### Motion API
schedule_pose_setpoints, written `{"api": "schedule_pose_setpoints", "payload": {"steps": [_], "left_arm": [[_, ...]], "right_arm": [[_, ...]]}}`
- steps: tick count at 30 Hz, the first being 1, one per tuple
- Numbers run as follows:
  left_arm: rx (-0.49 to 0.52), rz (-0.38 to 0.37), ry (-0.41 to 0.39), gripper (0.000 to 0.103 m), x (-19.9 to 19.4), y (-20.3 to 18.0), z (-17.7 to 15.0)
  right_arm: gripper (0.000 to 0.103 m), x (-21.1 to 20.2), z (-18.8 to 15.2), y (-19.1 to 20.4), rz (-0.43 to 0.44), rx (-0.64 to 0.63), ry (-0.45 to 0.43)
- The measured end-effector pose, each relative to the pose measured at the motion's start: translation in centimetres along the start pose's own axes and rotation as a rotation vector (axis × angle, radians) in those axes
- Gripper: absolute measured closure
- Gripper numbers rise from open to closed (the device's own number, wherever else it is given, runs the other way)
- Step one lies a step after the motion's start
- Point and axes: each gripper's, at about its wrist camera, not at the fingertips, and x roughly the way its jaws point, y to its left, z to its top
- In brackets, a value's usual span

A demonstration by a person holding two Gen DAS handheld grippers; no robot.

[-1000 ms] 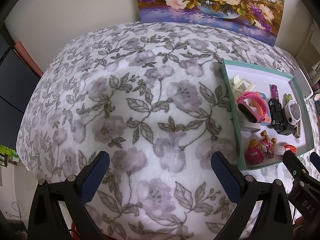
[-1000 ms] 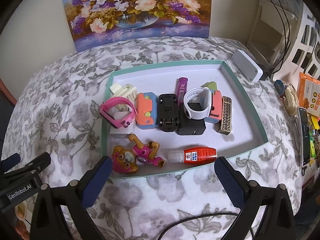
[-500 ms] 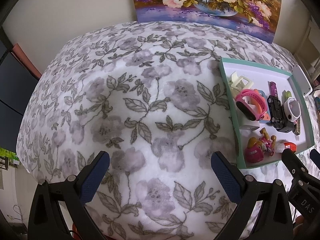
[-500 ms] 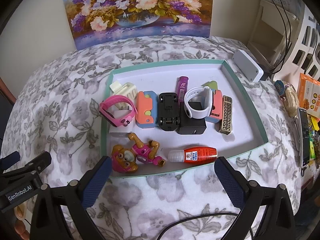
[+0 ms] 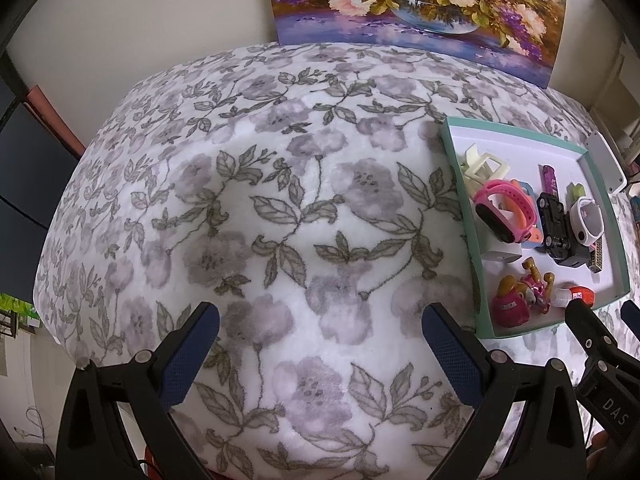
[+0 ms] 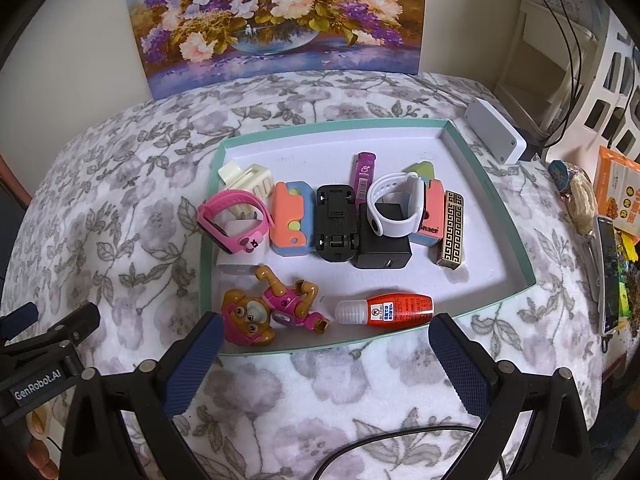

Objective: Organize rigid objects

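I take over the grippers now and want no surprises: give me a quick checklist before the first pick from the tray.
1. Right gripper open, empty: ok.
2. Left gripper open, empty, over bare cloth: ok.
3. Red glue bottle lying free near the tray front edge: ok.
4. Dog toy clear of the bottle: ok.
5. White watch resting on the black charger, may shift: not ok.
6. Where the items should go: cannot tell.

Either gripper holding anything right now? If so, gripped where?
Nothing held. The left gripper is open over bare floral blanket; the right gripper is open in front of the tray, with no item between its fingers.
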Motion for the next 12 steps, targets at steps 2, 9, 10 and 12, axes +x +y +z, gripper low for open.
{"api": "schedule_pose_setpoints", "payload": {"steps": [2,9,10,12], "left_arm": [[0.000,-0.002,-0.002,0.002,-0.02,-0.03,-0.02],[0.008,-0.002,-0.009,0.002,-0.18,-0.39,0.00],[0.008,-0.002,-0.010,0.002,-0.19,-0.38,0.01],[0.008,-0.003,-0.008,0.002,-0.17,-0.41,-0.01]], "right_arm": [[0.000,0.00,0.02,0.00,0.000,0.000,0.001],[0.000,0.08,-0.06,-0.10,-0.001,-0.003,0.004],[0.000,0.15,-0.09,-0.22,-0.001,-0.004,0.004],[0.000,0.19,-0.15,-0.29,-0.001,-0.004,0.005]]}}
